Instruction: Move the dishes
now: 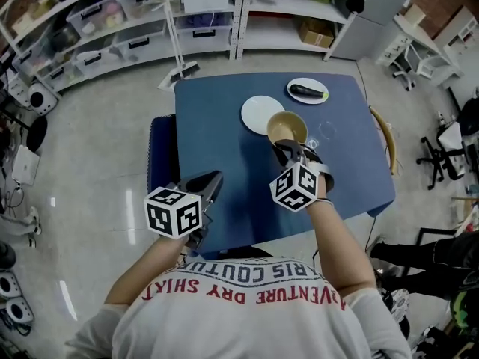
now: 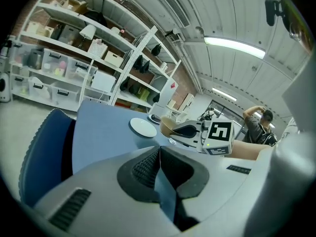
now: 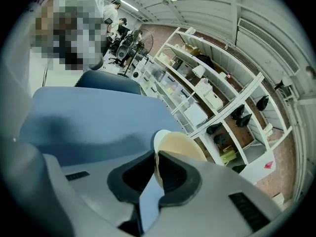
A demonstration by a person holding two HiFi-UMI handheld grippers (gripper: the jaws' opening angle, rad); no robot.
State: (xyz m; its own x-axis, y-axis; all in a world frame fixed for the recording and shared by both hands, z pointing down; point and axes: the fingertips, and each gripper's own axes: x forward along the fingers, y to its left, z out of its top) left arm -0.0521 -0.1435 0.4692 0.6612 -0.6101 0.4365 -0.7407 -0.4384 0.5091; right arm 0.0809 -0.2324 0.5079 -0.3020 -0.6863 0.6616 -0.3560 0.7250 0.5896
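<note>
Pinching the tan bowl (image 1: pixel 287 126) by its near rim in the right gripper (image 1: pixel 288 149), holding it over the blue table (image 1: pixel 224 126), just beside the white plate (image 1: pixel 262 114). Holding the left gripper (image 1: pixel 213 179) pressed together on nothing, above the table's near edge by the blue chair (image 1: pixel 161 155).

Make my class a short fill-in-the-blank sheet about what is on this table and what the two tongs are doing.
The right tongs are shut on the rim of the tan bowl, while the closed left tongs hold ____.
The table is coloured ____.
The empty plate is coloured ____.
Missing words: nothing; blue; white.
</note>
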